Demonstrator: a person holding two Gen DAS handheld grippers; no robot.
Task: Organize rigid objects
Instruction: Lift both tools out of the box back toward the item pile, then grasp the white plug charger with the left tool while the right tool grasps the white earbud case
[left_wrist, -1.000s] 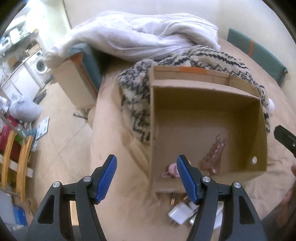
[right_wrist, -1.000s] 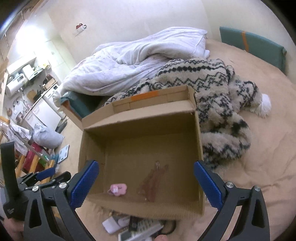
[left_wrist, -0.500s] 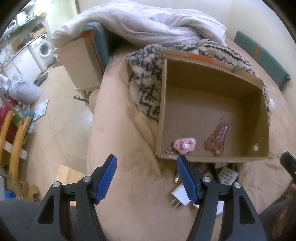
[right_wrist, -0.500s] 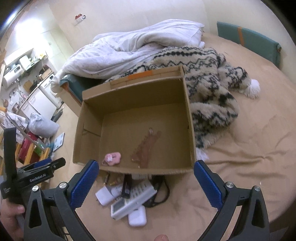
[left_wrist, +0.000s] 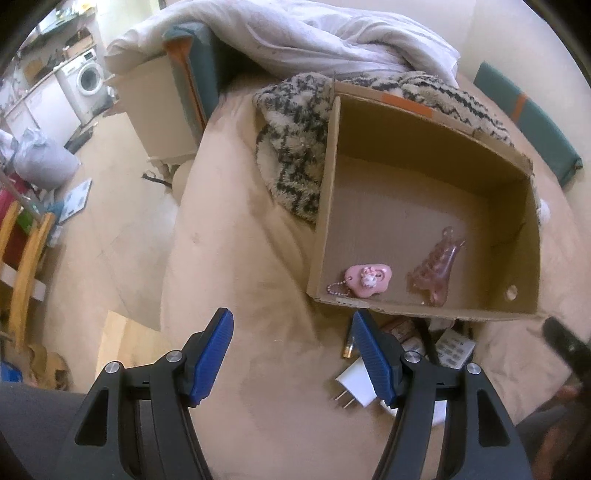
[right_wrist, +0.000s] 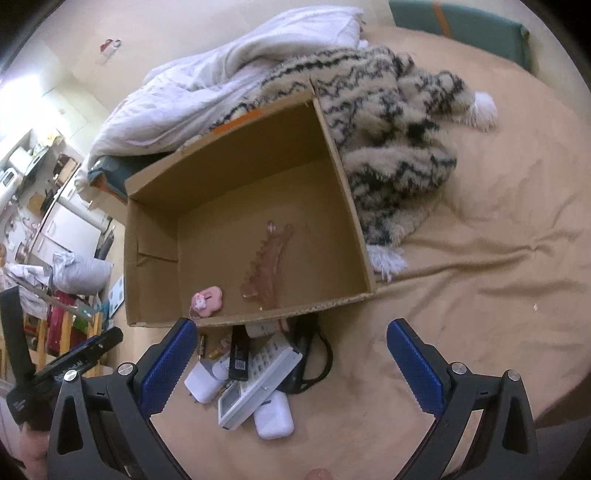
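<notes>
Nearest us, the left gripper (left_wrist: 291, 354) stands about half open with nothing between its blue pads, poised over bare bedsheet (left_wrist: 258, 258). The right gripper (right_wrist: 291, 363) gapes wider, also empty, and frames a small heap of loose things on the sheet. In that heap we see a white earbud case (right_wrist: 274, 419) closest, a white remote control (right_wrist: 258, 380) lying slantwise across it, a white plug adapter (right_wrist: 202, 384) to the left, a black stick-shaped device (right_wrist: 239, 355) resting on the remote, two small batteries (right_wrist: 207, 347) and a black cable (right_wrist: 317, 362). Just beyond the heap, almost touching it, sits an open cardboard box (right_wrist: 243, 155). On its floor, near the front wall, lie a pink keychain charm (right_wrist: 207, 301) and, beside it, a translucent pink hair claw (right_wrist: 267, 266). Behind and to the right of the box we find a patterned fleece blanket (right_wrist: 399, 147), and farther back a white duvet (right_wrist: 221, 88).
</notes>
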